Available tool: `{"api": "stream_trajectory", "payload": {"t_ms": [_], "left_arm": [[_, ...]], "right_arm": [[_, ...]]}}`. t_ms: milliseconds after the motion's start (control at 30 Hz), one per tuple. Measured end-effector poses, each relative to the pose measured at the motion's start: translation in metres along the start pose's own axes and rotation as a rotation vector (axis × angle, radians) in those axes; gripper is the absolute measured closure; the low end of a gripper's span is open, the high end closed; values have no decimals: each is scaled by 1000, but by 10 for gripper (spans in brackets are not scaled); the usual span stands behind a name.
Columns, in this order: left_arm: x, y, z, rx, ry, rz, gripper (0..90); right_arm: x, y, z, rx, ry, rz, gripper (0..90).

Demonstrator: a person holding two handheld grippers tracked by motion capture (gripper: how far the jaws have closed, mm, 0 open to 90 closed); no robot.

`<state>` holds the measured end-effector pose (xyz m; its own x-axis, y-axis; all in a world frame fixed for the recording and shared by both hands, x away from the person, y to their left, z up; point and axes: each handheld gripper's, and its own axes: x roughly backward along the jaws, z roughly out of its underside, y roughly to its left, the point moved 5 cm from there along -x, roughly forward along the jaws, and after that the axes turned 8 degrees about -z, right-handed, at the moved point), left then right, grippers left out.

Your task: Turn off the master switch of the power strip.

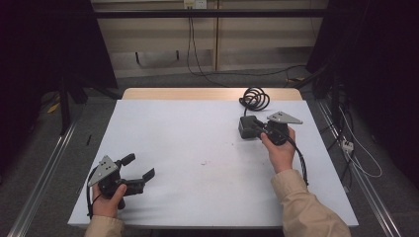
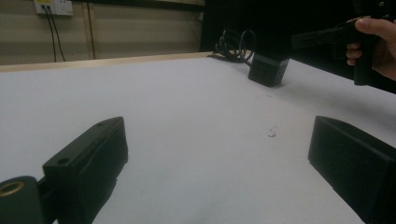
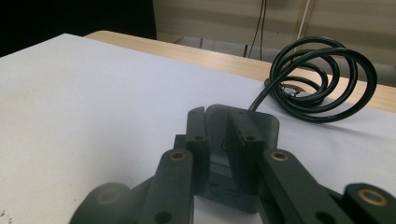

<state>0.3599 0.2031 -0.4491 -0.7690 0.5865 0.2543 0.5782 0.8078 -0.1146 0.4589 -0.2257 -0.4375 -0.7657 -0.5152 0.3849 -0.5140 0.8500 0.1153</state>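
R gripper [image 1: 258,129] pinching adapter [image 1: 247,127] on table [image 1: 197,148]

Table bare otherwise. Adapter: stiff block, prob heavy-ish, smooth sides may slip; sits betw R jaws, which are clamped on what looks like a top ridge – grip low on body instead. Coiled cord [image 3: 322,79] just beyond will drag. L gripper [image 1: 141,169] spread wide, holding nothing, well apart.

A matt white sheet [image 1: 197,148] with a smooth finish is laid over a pale wooden tabletop [image 1: 207,94], on which a matt black plastic adapter block [image 3: 243,154] with a glossy, rubbery coiled cable [image 3: 322,79] is seen, beside matt black plastic jaws and a beige cloth sleeve [image 1: 306,207].
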Motion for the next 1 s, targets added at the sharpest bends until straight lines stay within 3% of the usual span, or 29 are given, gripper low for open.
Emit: {"api": "stream_trajectory", "payload": {"t_ms": [1000], "left_arm": [[-1, 0, 0, -4, 0, 1, 47]], "right_arm": [[-9, -6, -3, -27, 1, -21, 862]]}}
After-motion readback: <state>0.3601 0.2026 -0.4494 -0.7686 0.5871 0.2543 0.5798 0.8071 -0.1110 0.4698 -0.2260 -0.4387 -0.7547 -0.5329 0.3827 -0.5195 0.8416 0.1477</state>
